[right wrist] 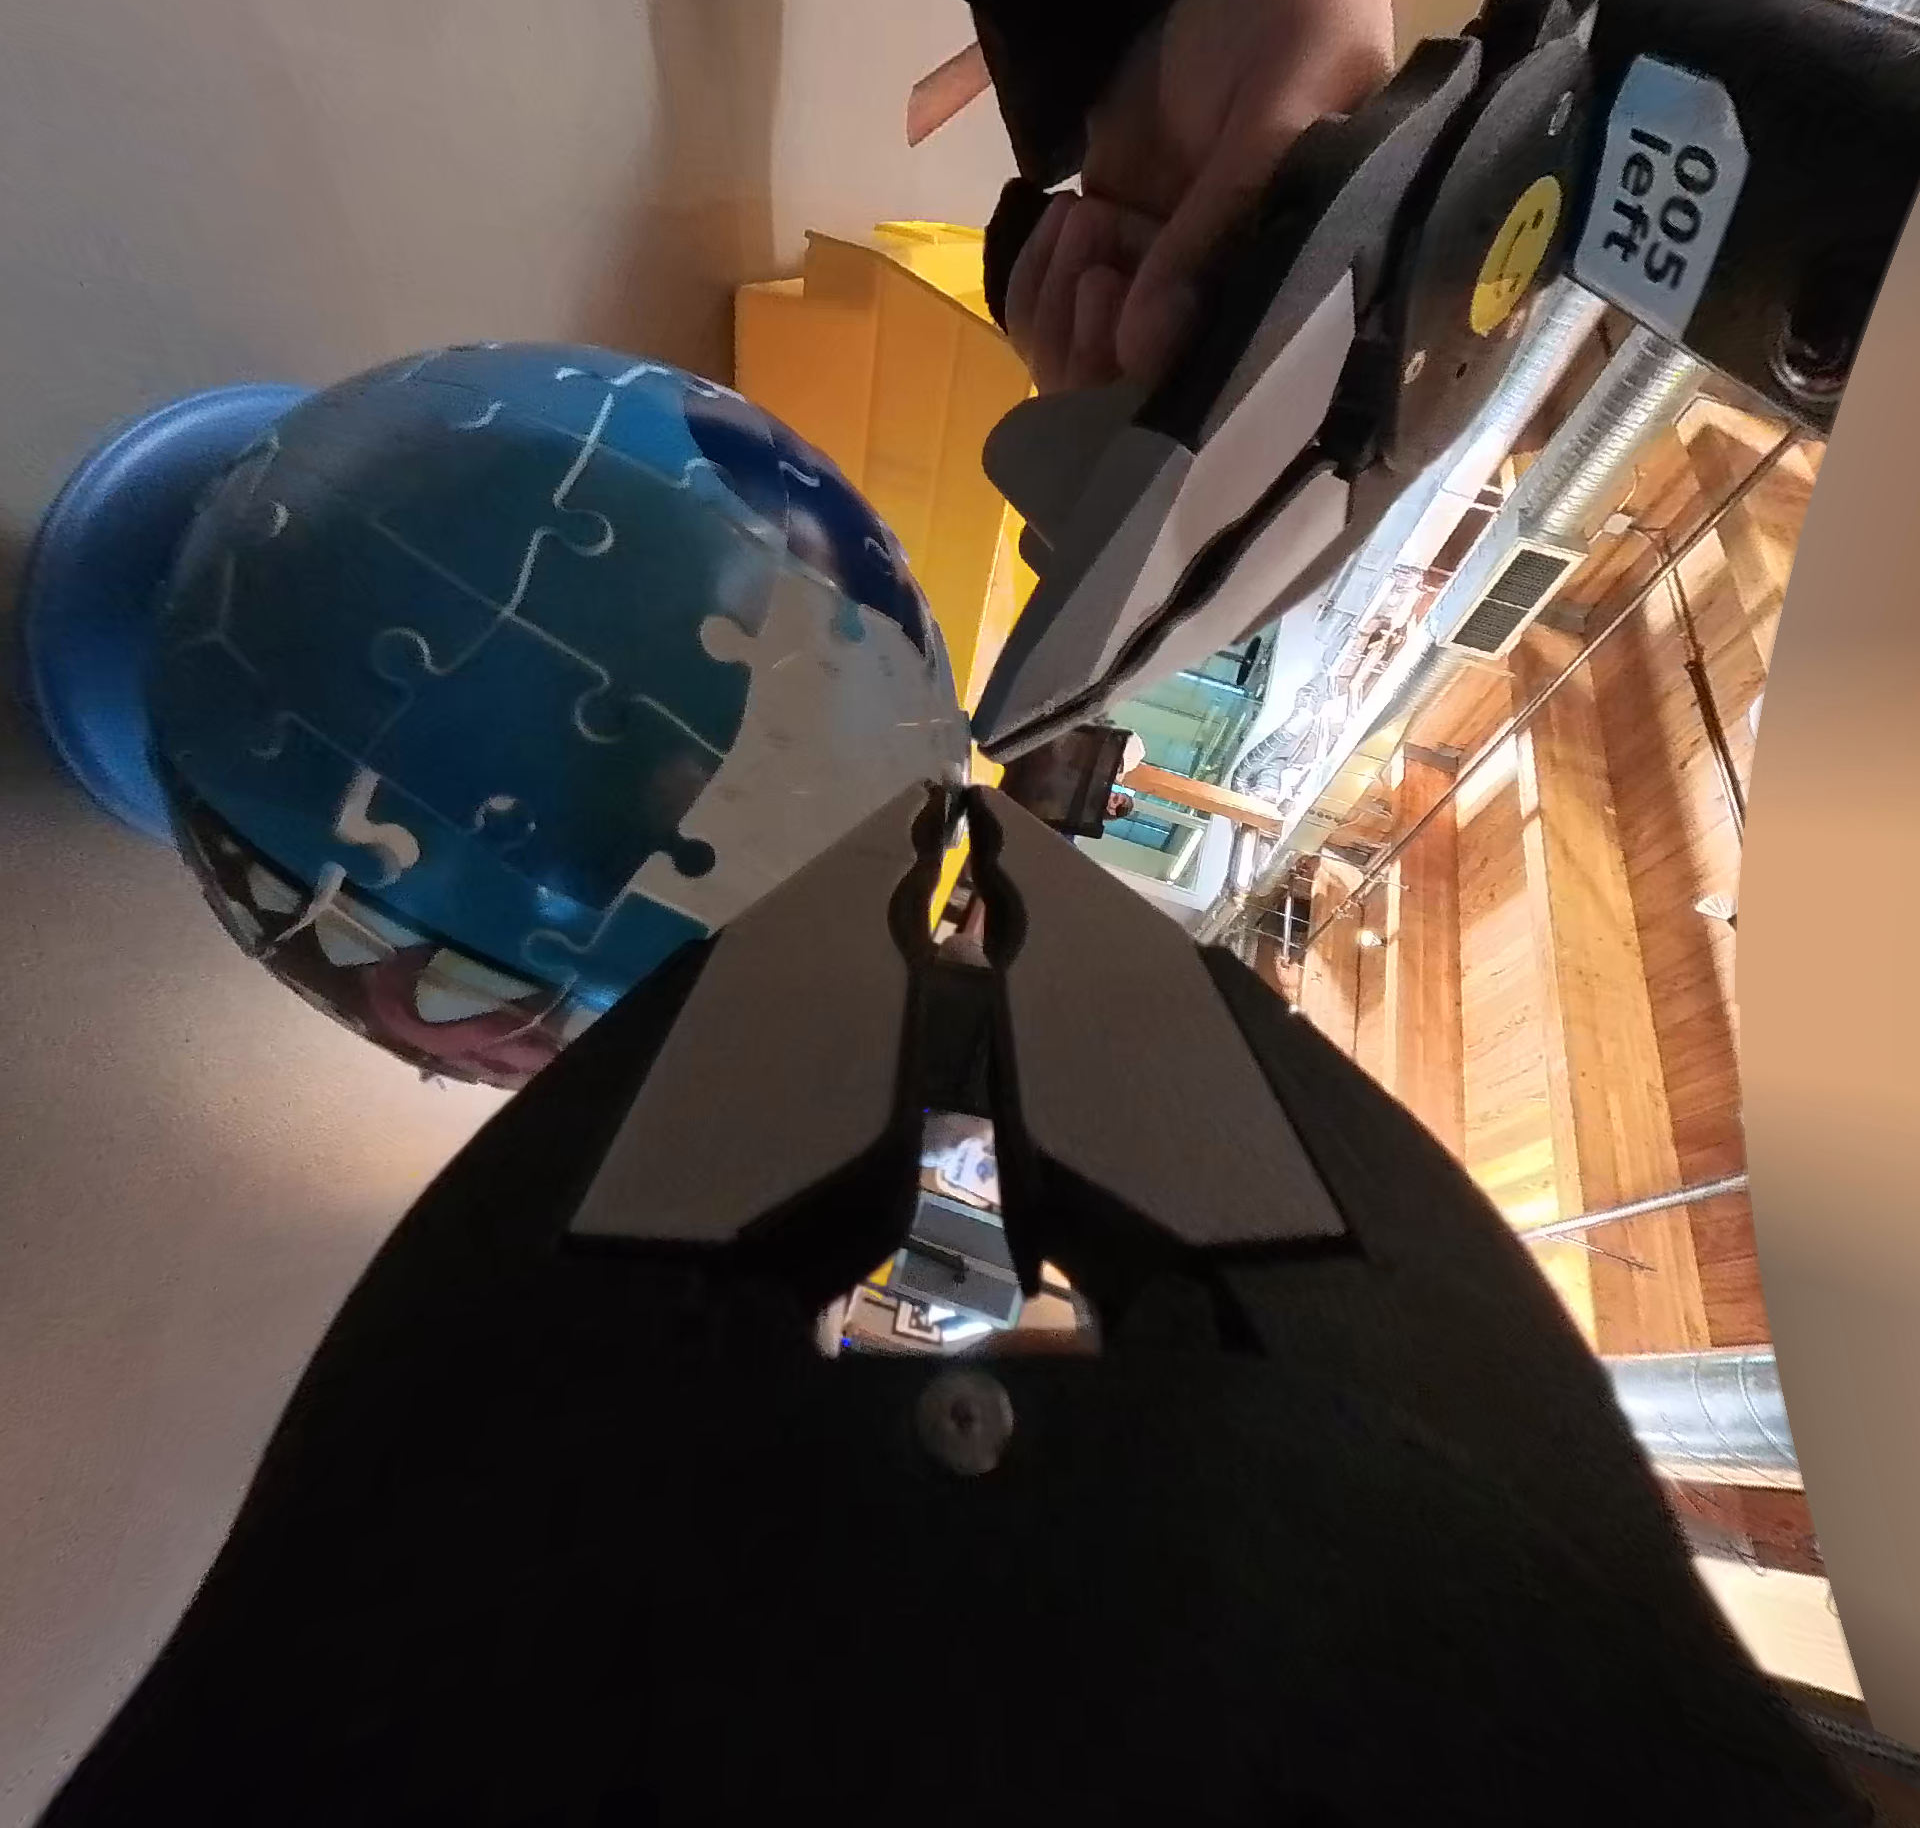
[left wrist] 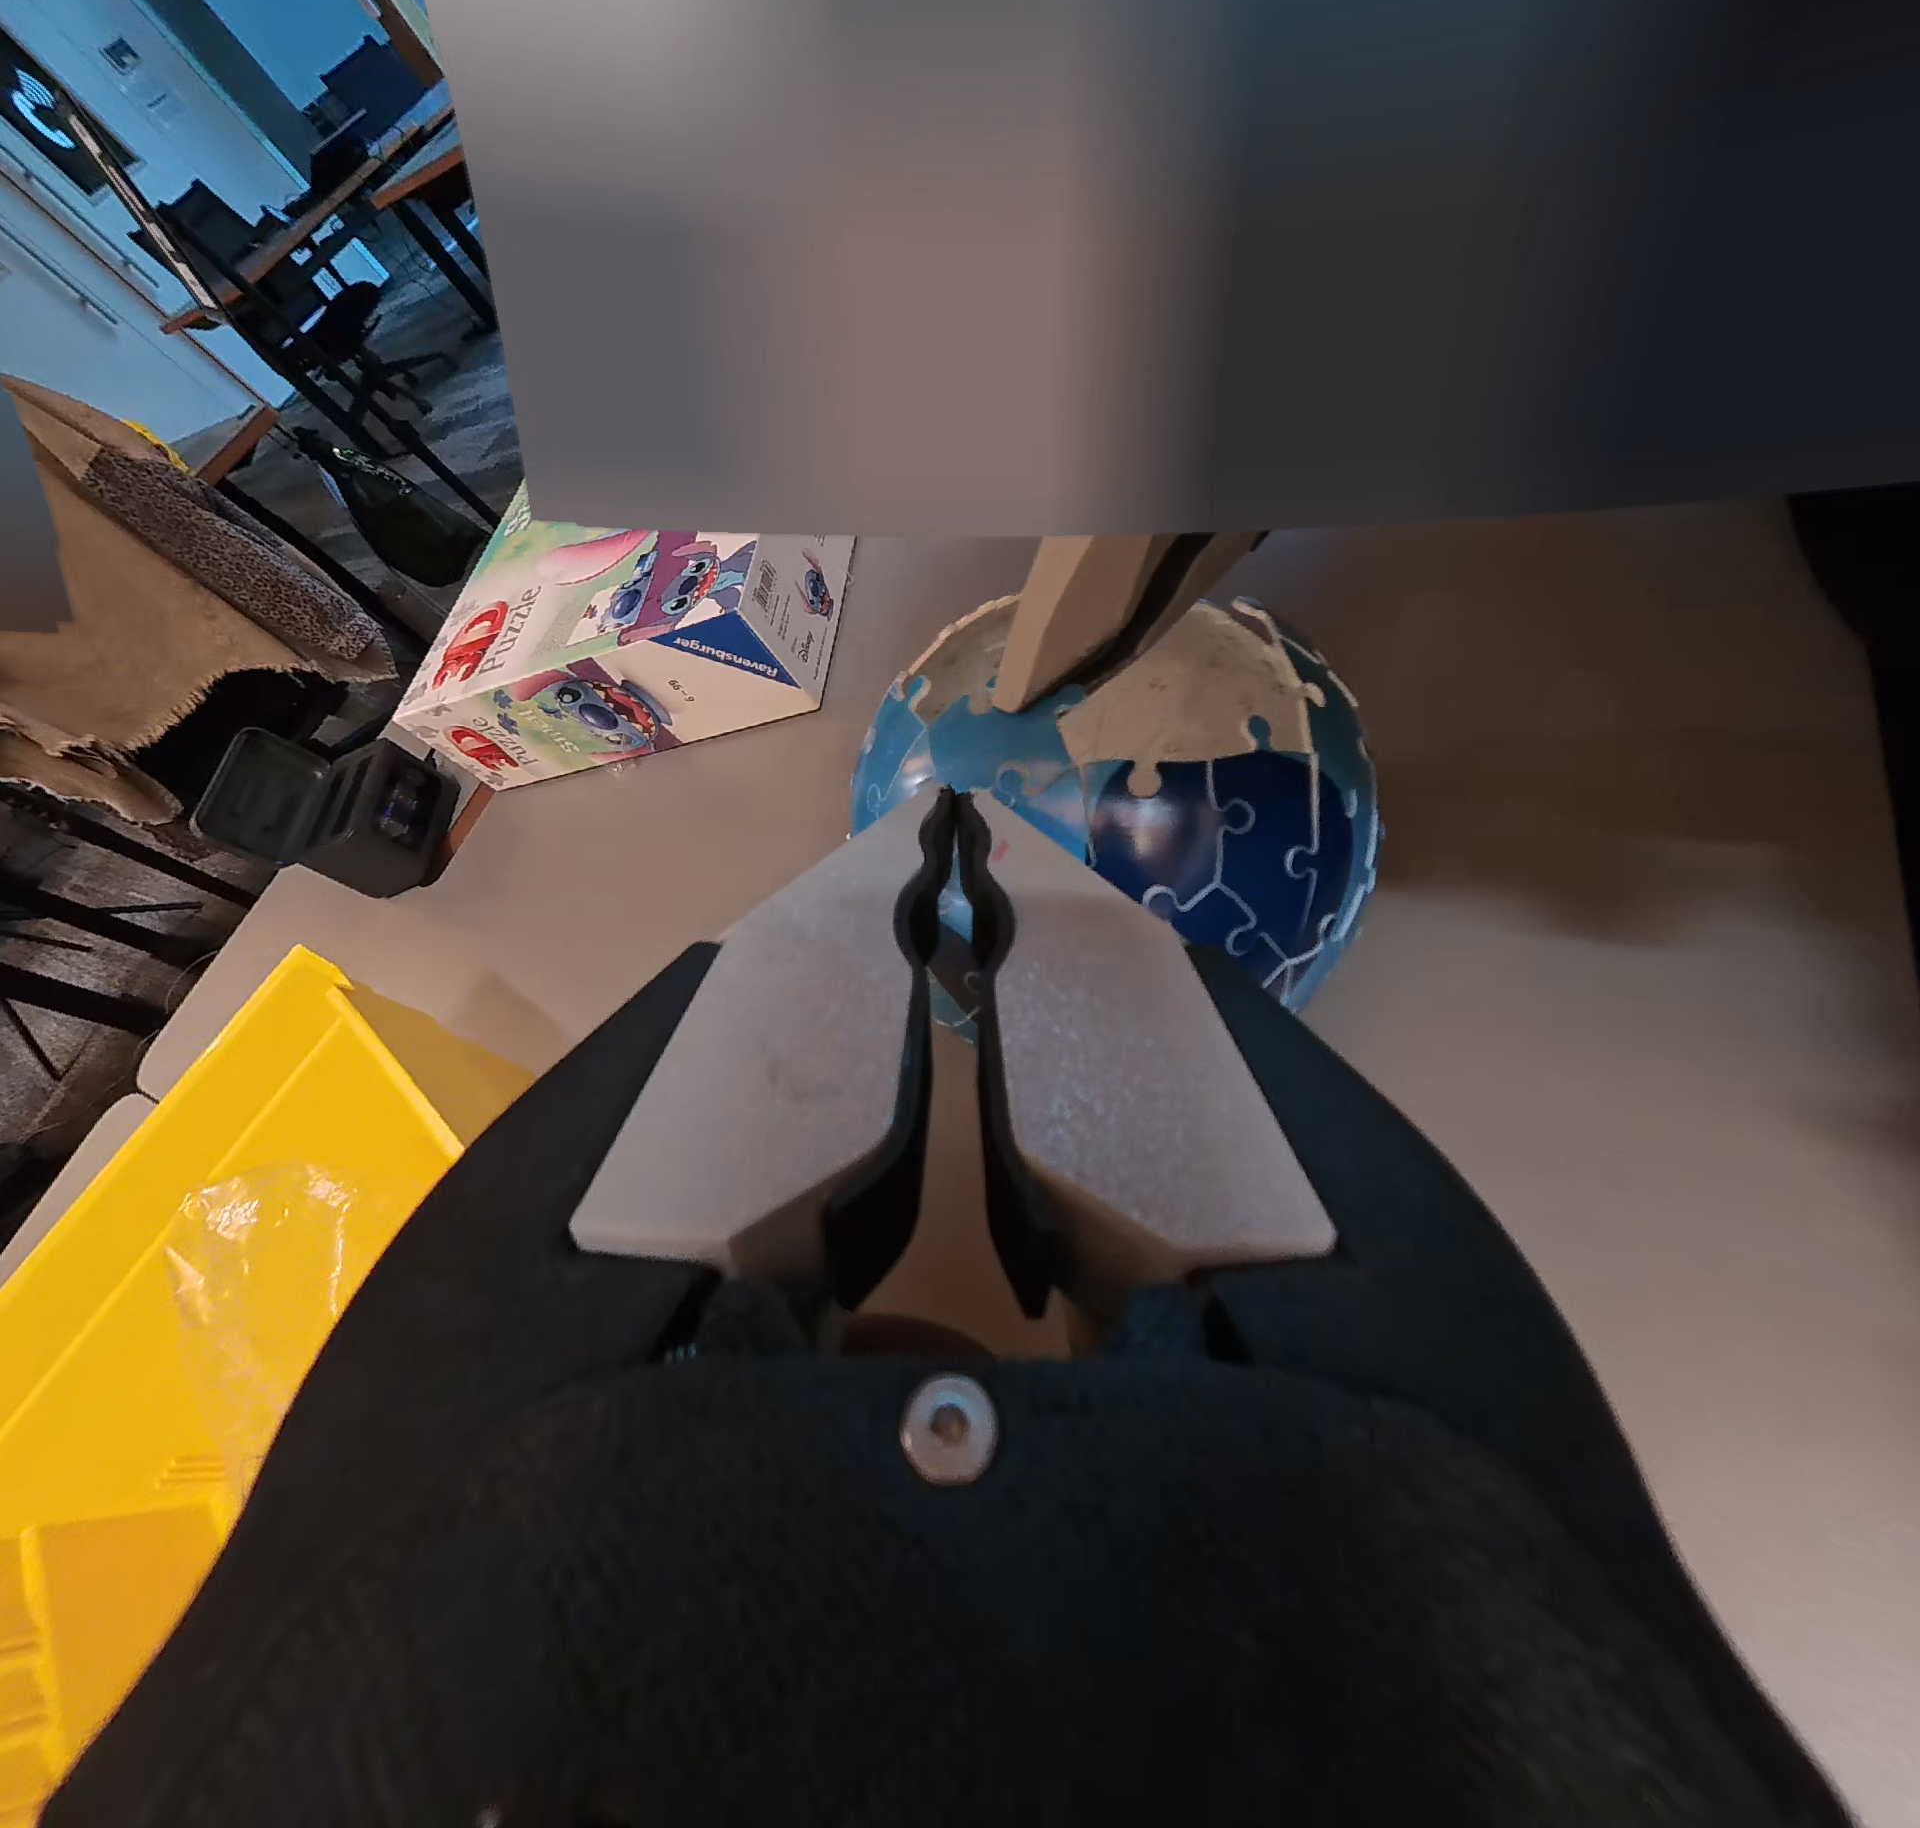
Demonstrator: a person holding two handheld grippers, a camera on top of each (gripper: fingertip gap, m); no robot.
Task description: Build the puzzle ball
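Observation:
The puzzle ball (left wrist: 1247, 843) is blue, partly built, with an open top that shows its white inside. In the right wrist view the ball (right wrist: 468, 635) sits on a blue stand (right wrist: 83, 615). My left gripper (left wrist: 948, 802) is shut, its tips touching a blue piece (left wrist: 987, 744) at the ball's rim. I cannot tell if the piece is pinched. My right gripper (right wrist: 951, 802) is shut, with its tips at the same rim. It comes down from above in the left wrist view (left wrist: 1023, 703). The left gripper also shows in the right wrist view (right wrist: 982, 739), held by a hand (right wrist: 1195, 220).
The puzzle's box (left wrist: 623, 656) lies on the pale table (left wrist: 1558, 1155) left of the ball. A yellow bin (left wrist: 208, 1259) holding clear plastic wrap stands at the near left; it also shows in the right wrist view (right wrist: 883, 376). A small black device (left wrist: 322, 807) sits at the table's left edge. My two grippers' fingertips are within a few centimetres of each other.

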